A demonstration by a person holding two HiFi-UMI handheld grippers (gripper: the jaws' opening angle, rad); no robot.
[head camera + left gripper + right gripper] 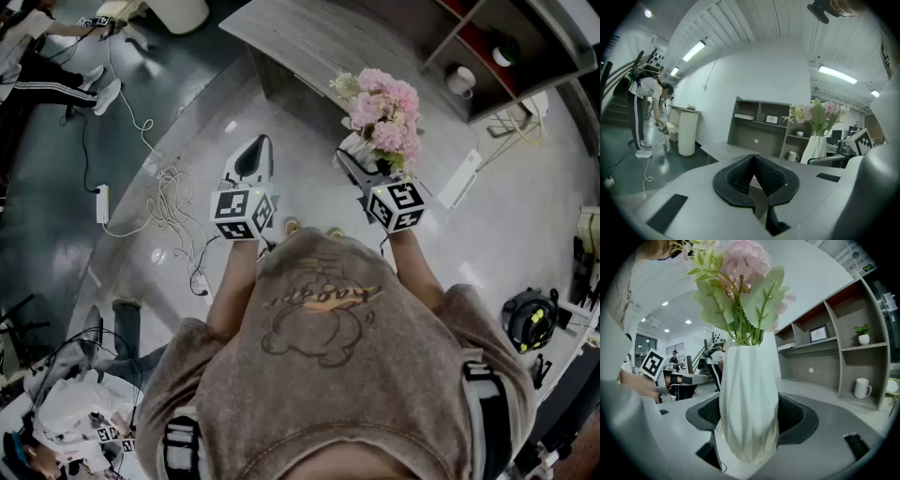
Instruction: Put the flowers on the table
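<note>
Polished grey floor fills most of the head view, and a long grey table [302, 36] stands ahead of the person, with an open shelf unit [511, 52] just beyond the table's far end.

Pink flowers [384, 105] stand upright in a white faceted vase [750, 394], which is carried in the air near the table's front edge and does not rest on the table yet. The right gripper [366, 176] grasps the vase on its lower body, with the jaws spread wide and one dark pad on each side of it. The left gripper [251, 161] is beside it, further from the table's shelf end; its jaws are pressed together with nothing between them.

I judge the vase to be stiff, smooth and probably breakable, so it may slide in the pads if the grip loosens. The tall bouquet makes it top-heavy, and the stems and petals are soft, so they are no place to hold. The wide lower body, where the pads sit now, seems the best place. It should go down upright and gently, well inside the table's edge.
</note>
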